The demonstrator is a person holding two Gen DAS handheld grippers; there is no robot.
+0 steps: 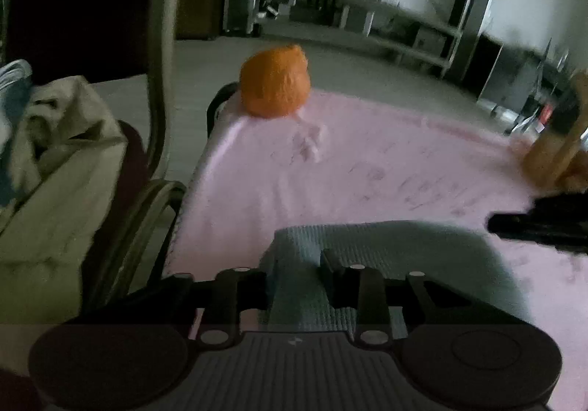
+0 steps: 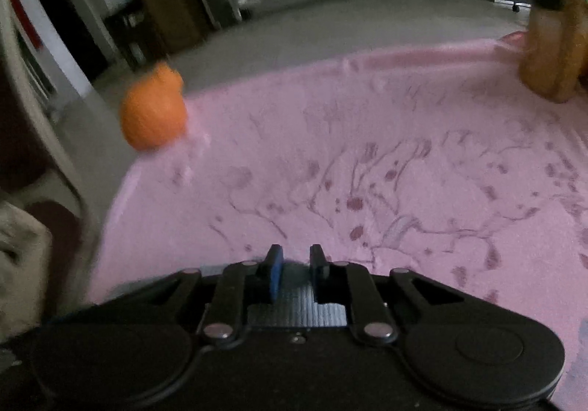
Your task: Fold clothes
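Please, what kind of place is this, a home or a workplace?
Probably a workshop or lab room arranged for household tasks, not a lived-in home. A table under a pink patterned cloth stands on a bare grey floor, with long metal shelving along the wall.

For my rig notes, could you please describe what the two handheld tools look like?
Both are black, with paired linkage arms on silver rivets and round housings either side. The left tool has a ribbed grey centre plate; the right tool has blue-faced fingertips.
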